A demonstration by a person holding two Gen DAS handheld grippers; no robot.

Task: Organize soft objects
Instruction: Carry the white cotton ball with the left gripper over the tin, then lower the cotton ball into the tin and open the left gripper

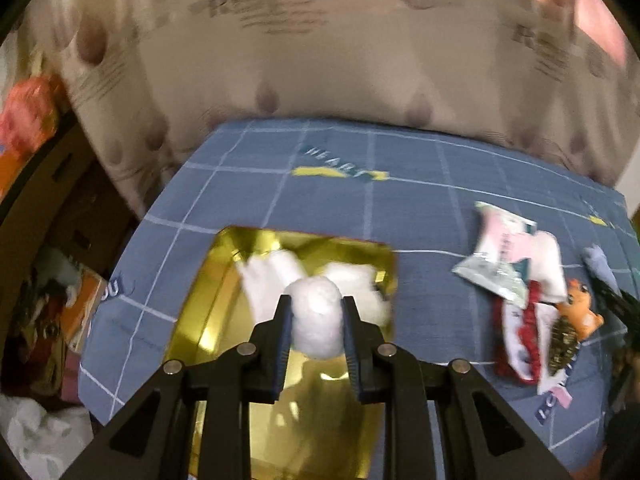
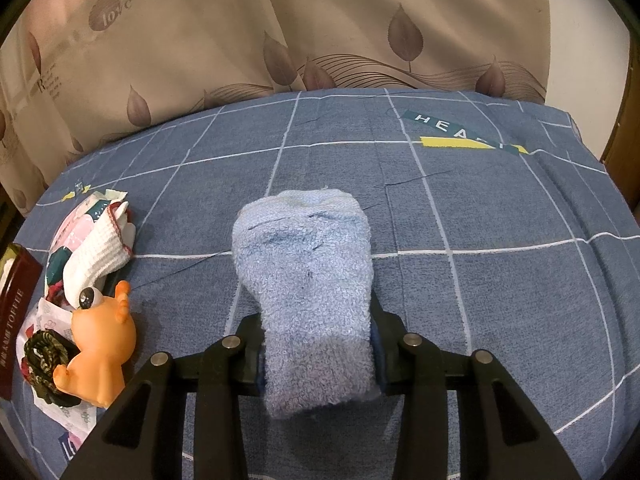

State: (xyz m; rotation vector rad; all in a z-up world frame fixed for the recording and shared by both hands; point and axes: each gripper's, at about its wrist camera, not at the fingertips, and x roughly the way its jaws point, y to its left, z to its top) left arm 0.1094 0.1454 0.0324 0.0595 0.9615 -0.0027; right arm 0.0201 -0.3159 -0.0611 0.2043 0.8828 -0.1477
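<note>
Blue terry towel (image 2: 308, 292) fills my right gripper (image 2: 318, 344), jaws pressed on its sides, its far end draped on the checked blue cloth (image 2: 500, 272); my left gripper (image 1: 316, 320) pinches a white cotton ball (image 1: 318, 320) over the gold box (image 1: 208, 280).

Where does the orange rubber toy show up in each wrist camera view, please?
Left wrist view: the orange toy lies at the far right, among the loose items.
Right wrist view: the same toy sits at the lower left.
Shared landmark: the white ribbed cloth just beyond the toy.
</note>
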